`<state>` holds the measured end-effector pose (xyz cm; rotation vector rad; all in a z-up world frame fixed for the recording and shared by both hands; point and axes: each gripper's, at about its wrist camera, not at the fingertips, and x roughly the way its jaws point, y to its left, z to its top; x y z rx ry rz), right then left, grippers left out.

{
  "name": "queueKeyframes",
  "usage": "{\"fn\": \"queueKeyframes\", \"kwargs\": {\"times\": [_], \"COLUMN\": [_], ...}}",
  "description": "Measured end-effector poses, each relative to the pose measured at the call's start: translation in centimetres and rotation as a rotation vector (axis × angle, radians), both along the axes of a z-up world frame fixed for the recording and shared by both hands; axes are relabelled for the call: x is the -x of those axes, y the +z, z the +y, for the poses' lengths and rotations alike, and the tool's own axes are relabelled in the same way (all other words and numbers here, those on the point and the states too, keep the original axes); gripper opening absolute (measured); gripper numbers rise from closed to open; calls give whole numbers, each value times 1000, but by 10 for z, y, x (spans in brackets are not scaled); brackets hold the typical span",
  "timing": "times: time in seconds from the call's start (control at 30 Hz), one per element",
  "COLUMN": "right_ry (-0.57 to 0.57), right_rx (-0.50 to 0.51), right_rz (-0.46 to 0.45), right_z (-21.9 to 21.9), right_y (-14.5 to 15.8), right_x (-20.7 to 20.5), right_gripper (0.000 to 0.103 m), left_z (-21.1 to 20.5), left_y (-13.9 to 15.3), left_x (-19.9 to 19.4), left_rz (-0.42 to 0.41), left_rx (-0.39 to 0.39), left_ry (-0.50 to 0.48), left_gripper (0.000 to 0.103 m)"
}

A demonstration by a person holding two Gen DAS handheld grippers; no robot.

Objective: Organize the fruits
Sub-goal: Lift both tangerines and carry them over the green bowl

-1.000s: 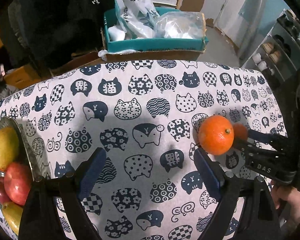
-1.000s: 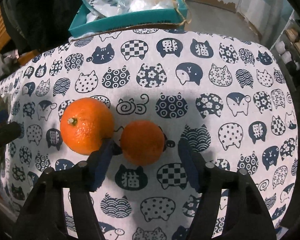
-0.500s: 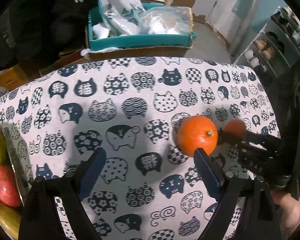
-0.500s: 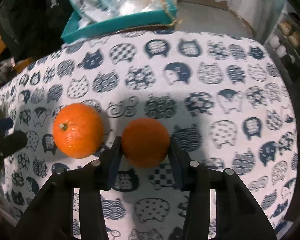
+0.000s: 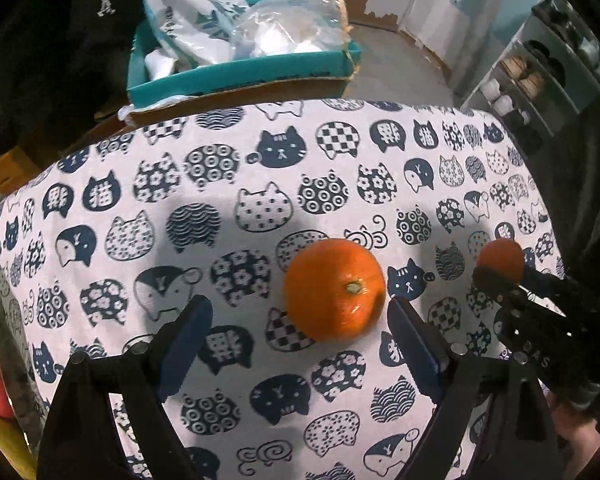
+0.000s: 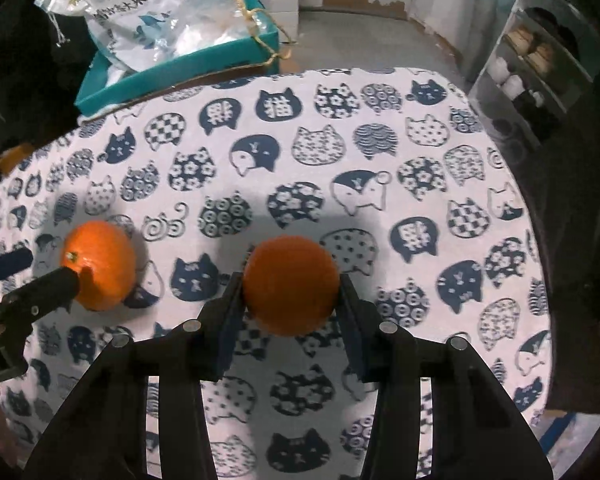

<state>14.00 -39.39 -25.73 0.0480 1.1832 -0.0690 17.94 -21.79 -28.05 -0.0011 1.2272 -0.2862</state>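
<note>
Near the table's [image 6: 440, 92] right edge, the right hand-held gripper [image 6: 290, 300] clamps a small round orange mandarin [image 6: 290, 284]; the left hand-held gripper [image 5: 300, 332] gapes around a larger stemmed orange [image 5: 334, 290], which may roll if nudged.

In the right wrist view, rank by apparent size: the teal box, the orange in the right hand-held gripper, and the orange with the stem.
1. Teal box, largest though farthest.
2. Orange in the right hand-held gripper.
3. Orange with the stem, partly hidden by the left hand-held gripper.
The held orange sits nearer the camera, so the true order of the two oranges is unsure.
</note>
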Motion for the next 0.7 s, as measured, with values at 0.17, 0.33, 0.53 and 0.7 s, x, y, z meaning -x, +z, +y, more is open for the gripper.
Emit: {"fn": "queueKeyframes", "kwargs": {"times": [0.17,0.33,0.53,0.7], "right_ry": [-25,-30,-13,-5], "right_rx": [-25,-37,-29,-29], "right_rz": [3,-1,-1,-1], "right_z": [-11,-12,-7,-4], "right_y": [2,3,3,2], "right_x": [3,3,4,5], "right_gripper": [44,44,44,44], "left_z": [-14,-19,-17,-20], "left_y": [-10,-23,-30,-27], "left_x": [-1,-6,-8,-5], "left_rz": [12,38,58,37], "left_rx": [-12,-18,6,25], "left_ry": [-23,-19,-15,-41], "left_gripper": [90,90,78,64]}}
